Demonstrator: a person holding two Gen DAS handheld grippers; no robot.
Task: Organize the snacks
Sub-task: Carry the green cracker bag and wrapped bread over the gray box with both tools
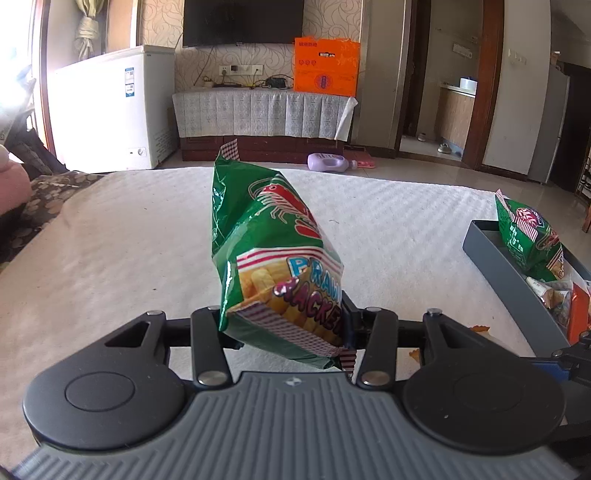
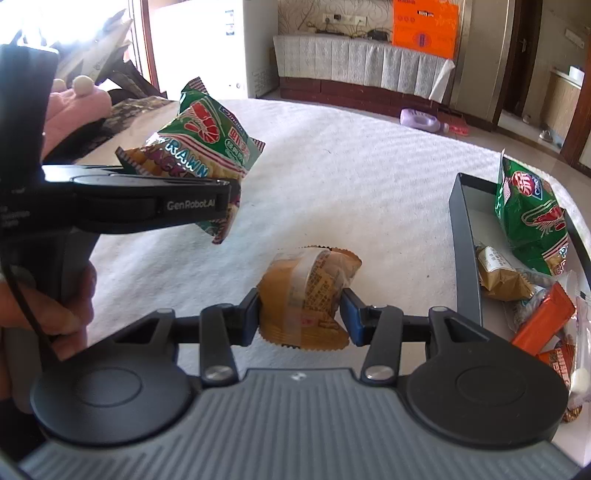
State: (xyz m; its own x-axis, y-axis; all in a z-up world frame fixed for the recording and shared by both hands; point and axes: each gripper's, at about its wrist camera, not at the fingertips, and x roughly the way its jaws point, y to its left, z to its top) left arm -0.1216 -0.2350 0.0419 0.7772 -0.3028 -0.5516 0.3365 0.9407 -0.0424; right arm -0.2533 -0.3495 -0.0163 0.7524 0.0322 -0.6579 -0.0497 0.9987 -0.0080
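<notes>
The left gripper (image 1: 284,325) is clamping a green prawn cracker bag (image 1: 273,251) by its bottom end, w/ the bag sticking up and away from the claw, clear of the white cloth (image 1: 147,236). The right gripper (image 2: 301,310) is squeezing a tan wrapped cake (image 2: 308,295) btwn its blue pads, also lifted off the cloth. A hand (image 2: 62,295) is gripping the left tool's handle.

The cloth is covering a wide flat surface, sunlit in stripes. Beyond the cloth's far edge a tiled floor is showing, w/ a purple bottle (image 1: 330,161) lying on it, a low cabinet under a lace cover (image 1: 258,114), a TV (image 1: 243,22) above, an orange box (image 1: 327,66) on the cabinet's right end, and a white freezer (image 1: 114,107) left of the cabinet.

Count: 2 green cracker bags, one in the left claw, the second bag (image 2: 532,218) leaning in the grey tray (image 2: 463,236). The tray is sitting on the cloth's right side, right of both claws, holding approx. five or six more small packs, incl. a gold pack (image 2: 498,273) and an orange bar (image 2: 543,321).
</notes>
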